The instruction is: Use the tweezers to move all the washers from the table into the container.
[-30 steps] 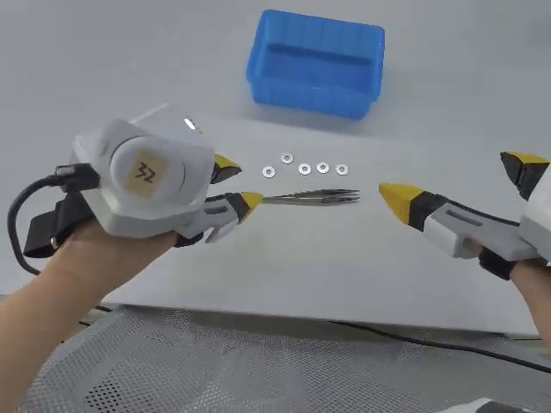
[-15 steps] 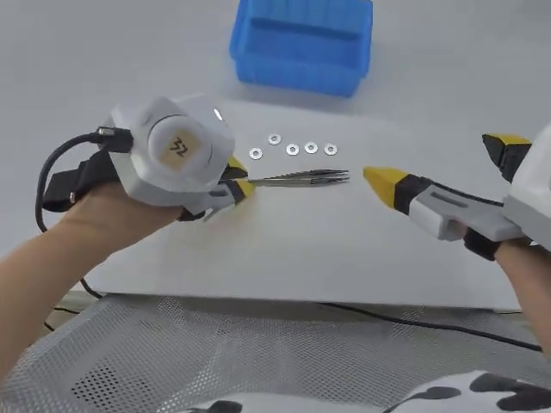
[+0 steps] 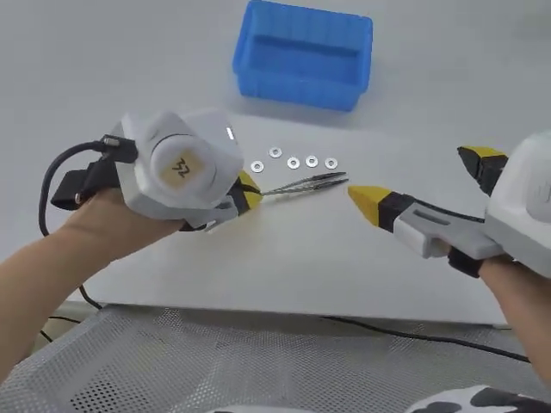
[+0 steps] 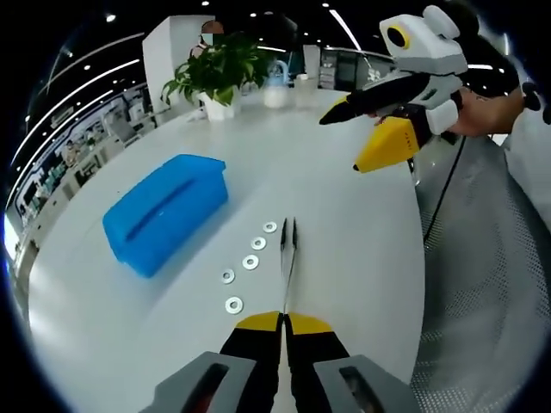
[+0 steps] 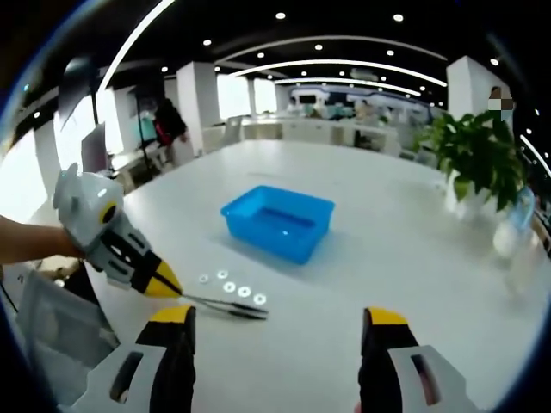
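Observation:
My left gripper (image 3: 245, 191) (image 4: 285, 321) is shut on the handle end of the metal tweezers (image 3: 306, 183) (image 4: 287, 258) (image 5: 228, 307), whose tips point right, just below the row of washers. Several small washers (image 3: 294, 162) (image 4: 251, 262) (image 5: 232, 287) lie in a row on the white table. The blue container (image 3: 302, 54) (image 4: 164, 210) (image 5: 278, 219) stands beyond them, with nothing visible inside. My right gripper (image 3: 422, 176) (image 5: 277, 327) hangs open to the right of the tweezers' tips, its jaws wide apart and holding nothing.
The white table (image 3: 284, 249) has its front edge near me, above a perforated grey surface (image 3: 215, 361). A black cable (image 3: 405, 332) runs along that edge. A potted plant (image 4: 219, 73) (image 5: 473, 151) stands far back on the table.
My left gripper has closed on the tweezers' handle and raised it a little, so the tweezers now slant. The right gripper has come slightly closer to the tips.

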A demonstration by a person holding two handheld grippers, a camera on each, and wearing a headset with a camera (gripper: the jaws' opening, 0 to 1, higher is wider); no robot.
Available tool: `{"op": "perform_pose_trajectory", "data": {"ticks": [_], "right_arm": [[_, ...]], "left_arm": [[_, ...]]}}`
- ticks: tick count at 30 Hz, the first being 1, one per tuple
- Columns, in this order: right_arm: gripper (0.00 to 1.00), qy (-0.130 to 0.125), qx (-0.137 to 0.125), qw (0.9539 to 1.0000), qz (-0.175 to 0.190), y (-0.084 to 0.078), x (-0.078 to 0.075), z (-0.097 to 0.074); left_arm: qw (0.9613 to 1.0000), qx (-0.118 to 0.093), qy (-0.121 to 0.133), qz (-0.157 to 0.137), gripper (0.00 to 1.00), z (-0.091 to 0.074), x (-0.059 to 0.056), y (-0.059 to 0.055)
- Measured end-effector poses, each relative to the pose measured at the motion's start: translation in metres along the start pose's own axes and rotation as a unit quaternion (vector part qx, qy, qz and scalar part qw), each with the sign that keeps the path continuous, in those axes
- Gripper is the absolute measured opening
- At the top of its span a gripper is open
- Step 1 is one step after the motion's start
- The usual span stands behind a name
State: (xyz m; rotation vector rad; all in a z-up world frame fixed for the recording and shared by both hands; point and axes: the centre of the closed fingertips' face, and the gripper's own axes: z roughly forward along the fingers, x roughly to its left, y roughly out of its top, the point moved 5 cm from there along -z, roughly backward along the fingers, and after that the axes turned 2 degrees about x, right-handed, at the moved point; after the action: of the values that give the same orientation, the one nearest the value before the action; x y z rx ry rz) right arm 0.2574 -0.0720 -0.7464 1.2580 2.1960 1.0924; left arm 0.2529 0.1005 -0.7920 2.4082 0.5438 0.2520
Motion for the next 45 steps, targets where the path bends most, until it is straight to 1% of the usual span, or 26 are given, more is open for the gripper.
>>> {"op": "perform_pose_trajectory", "data": {"ticks": [3, 5, 6, 9, 13, 15, 17, 19, 20, 22, 24, 25, 26, 27, 30, 31, 32, 34, 35, 36, 37, 39, 42, 43, 44, 45], "right_arm": [[0.76, 0.011, -0.001, 0.9999, -0.005, 0.003, 0.006, 0.002], [0.78, 0.011, -0.003, 0.9999, -0.006, 0.005, 0.009, 0.003], [0.76, 0.026, 0.003, 0.9996, -0.008, 0.004, 0.014, 0.004], [0.72, 0.040, 0.014, 0.9990, -0.014, 0.002, 0.019, 0.007], [0.57, 0.077, 0.031, 0.9958, -0.039, -0.001, 0.033, 0.008], [0.53, 0.088, 0.033, 0.9945, -0.046, -0.001, 0.038, 0.009], [0.43, 0.124, 0.049, 0.9892, -0.061, -0.003, 0.048, 0.011], [0.31, 0.130, 0.053, 0.9874, -0.072, -0.002, 0.051, 0.014], [0.27, 0.151, 0.055, 0.9833, -0.086, -0.002, 0.057, 0.016], [0.23, 0.167, 0.058, 0.9788, -0.103, -0.001, 0.064, 0.021], [0.25, 0.186, 0.054, 0.9723, -0.131, 0.001, 0.072, 0.026], [0.27, 0.188, 0.051, 0.9711, -0.137, 0.002, 0.074, 0.029], [0.28, 0.206, 0.047, 0.9663, -0.148, 0.005, 0.079, 0.031], [0.28, 0.207, 0.047, 0.9659, -0.148, 0.007, 0.080, 0.033], [0.27, 0.236, 0.032, 0.9563, -0.170, 0.015, 0.085, 0.040], [0.26, 0.248, 0.034, 0.9509, -0.181, 0.016, 0.086, 0.043], [0.24, 0.254, 0.034, 0.9488, -0.185, 0.016, 0.087, 0.044], [0.19, 0.274, 0.042, 0.9387, -0.205, 0.016, 0.090, 0.048], [0.17, 0.282, 0.042, 0.9316, -0.225, 0.015, 0.092, 0.050], [0.12, 0.281, 0.047, 0.9291, -0.235, 0.014, 0.091, 0.051], [0.10, 0.284, 0.049, 0.9240, -0.251, 0.013, 0.092, 0.053], [0.08, 0.287, 0.046, 0.9204, -0.262, 0.014, 0.093, 0.054], [0.05, 0.297, 0.050, 0.9111, -0.281, 0.013, 0.095, 0.054], [0.05, 0.302, 0.052, 0.9041, -0.297, 0.012, 0.096, 0.054], [0.05, 0.301, 0.050, 0.9025, -0.304, 0.011, 0.097, 0.055], [0.05, 0.300, 0.050, 0.8981, -0.317, 0.011, 0.097, 0.056]], "left_arm": [[0.9999, -0.007, 0.003, 0.008, 0.00, -0.010, -0.001, 0.009], [1.0000, -0.003, -0.003, 0.002, 0.00, -0.016, -0.002, 0.014], [0.9999, 0.006, -0.008, -0.004, 0.00, -0.020, -0.003, 0.017], [0.9999, -0.004, -0.006, -0.008, 0.00, -0.031, -0.004, 0.028], [0.9998, -0.020, 0.003, 0.005, 0.00, -0.041, -0.004, 0.041], [0.9995, -0.030, 0.005, 0.009, 0.00, -0.044, -0.002, 0.046], [0.9994, -0.032, 0.004, 0.011, 0.00, -0.048, -0.003, 0.051], [0.9993, -0.036, 0.004, 0.012, 0.00, -0.051, -0.002, 0.055], [0.9991, -0.041, 0.004, 0.013, 0.00, -0.052, -0.002, 0.058], [0.9990, -0.040, 0.006, 0.017, 0.00, -0.052, -0.002, 0.059], [0.9989, -0.041, 0.003, 0.021, 0.00, -0.052, -0.003, 0.059], [0.9989, -0.041, 0.001, 0.023, 0.00, -0.053, -0.004, 0.060], [0.9989, -0.040, -0.001, 0.026, 0.00, -0.053, -0.004, 0.061], [0.9988, -0.038, -0.004, 0.030, 0.00, -0.053, -0.005, 0.061], [0.9982, -0.036, -0.012, 0.046, 0.00, -0.055, -0.007, 0.065], [0.9981, -0.036, -0.014, 0.048, 0.00, -0.055, -0.008, 0.065], [0.9980, -0.035, -0.016, 0.050, 0.00, -0.056, -0.008, 0.066], [0.9972, -0.032, -0.023, 0.064, 0.00, -0.055, -0.010, 0.067], [0.9970, -0.030, -0.026, 0.067, 0.00, -0.055, -0.010, 0.067], [0.9968, -0.028, -0.028, 0.069, 0.00, -0.055, -0.010, 0.068], [0.9964, -0.025, -0.032, 0.074, 0.00, -0.055, -0.012, 0.068], [0.9956, -0.020, -0.039, 0.083, 0.00, -0.054, -0.015, 0.068], [0.9946, -0.016, -0.045, 0.092, 0.00, -0.054, -0.016, 0.068], [0.9942, -0.014, -0.047, 0.095, 0.00, -0.054, -0.017, 0.068], [0.9940, -0.013, -0.047, 0.098, 0.00, -0.054, -0.017, 0.068], [0.9936, -0.012, -0.048, 0.102, 0.00, -0.054, -0.018, 0.068]]}}
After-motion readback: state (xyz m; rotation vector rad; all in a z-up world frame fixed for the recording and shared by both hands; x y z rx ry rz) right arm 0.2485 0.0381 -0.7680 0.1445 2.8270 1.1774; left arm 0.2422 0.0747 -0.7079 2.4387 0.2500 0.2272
